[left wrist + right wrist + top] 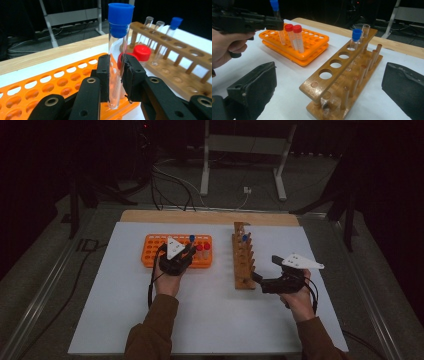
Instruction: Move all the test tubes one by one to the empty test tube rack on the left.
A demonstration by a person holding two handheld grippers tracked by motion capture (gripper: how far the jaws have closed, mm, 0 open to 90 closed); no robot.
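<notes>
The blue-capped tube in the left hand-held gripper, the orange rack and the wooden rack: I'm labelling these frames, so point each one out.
blue-capped tube [120, 17], left gripper view, on its blue cap.
orange rack [151, 251], high view, on its left end.
wooden rack [325, 83], right gripper view, on its top board.

Bench layout, two racks on the table [210, 320].
Plastic rack [152, 251] left, wooden rack [243, 257] right, well apart. Held tube [117, 55] stands over the plastic rack, just before two capped tubes [294, 36]; one capped tube [355, 37] in the wooden rack's far end.
</notes>
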